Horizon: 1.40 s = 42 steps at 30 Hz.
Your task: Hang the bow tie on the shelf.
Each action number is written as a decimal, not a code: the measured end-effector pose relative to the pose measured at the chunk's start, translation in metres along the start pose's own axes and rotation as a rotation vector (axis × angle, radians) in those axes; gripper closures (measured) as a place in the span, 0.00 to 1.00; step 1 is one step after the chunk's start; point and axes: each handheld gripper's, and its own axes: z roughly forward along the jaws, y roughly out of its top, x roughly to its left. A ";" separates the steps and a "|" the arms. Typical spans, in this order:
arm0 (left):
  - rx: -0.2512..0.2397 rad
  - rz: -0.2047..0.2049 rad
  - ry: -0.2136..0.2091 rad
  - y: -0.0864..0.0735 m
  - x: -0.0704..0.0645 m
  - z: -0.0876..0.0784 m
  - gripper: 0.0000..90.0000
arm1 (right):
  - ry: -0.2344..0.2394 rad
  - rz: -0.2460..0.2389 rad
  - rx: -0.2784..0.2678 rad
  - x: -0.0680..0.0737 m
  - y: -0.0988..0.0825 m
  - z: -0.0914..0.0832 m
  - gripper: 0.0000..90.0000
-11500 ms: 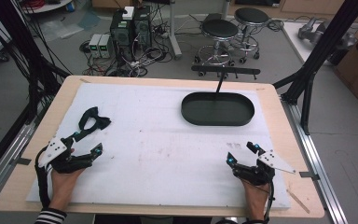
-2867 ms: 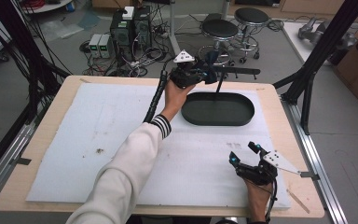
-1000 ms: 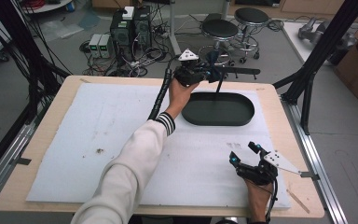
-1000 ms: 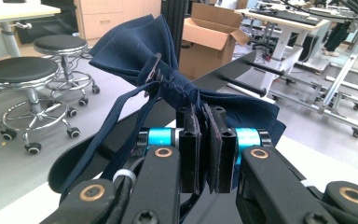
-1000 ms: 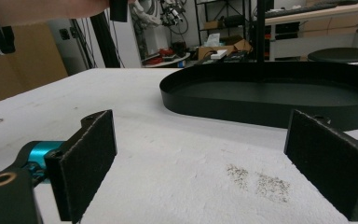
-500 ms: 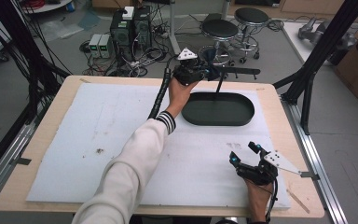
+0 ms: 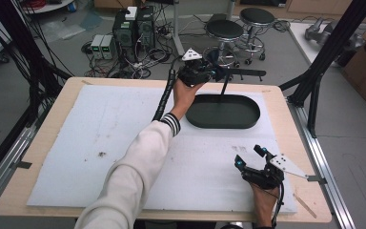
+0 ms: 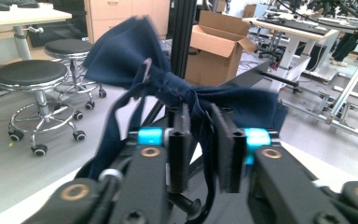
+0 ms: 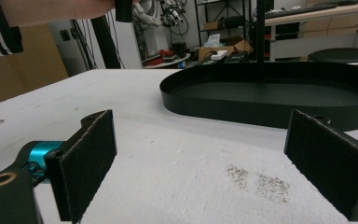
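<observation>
Pinching a dark blue bow tie [image 8: 168, 84] at its knot, the left gripper [image 7: 198, 71] is held raised over the table's far edge, beside the T-shaped stand [image 7: 226, 78] that rises from the black oval tray [image 7: 223, 111]. The right gripper [image 7: 252, 157] rests on the white mat [image 7: 76, 138] near the table's near right corner, jaws spread wide and empty.

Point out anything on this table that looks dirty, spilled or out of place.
Two small patches of dark crumbs soil the white foam mat: one at its left, another near the black oval tray at.
</observation>
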 end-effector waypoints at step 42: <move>-0.018 0.078 -0.099 -0.042 0.019 -0.212 0.31 | 0.001 -0.020 0.000 0.001 0.000 0.000 0.09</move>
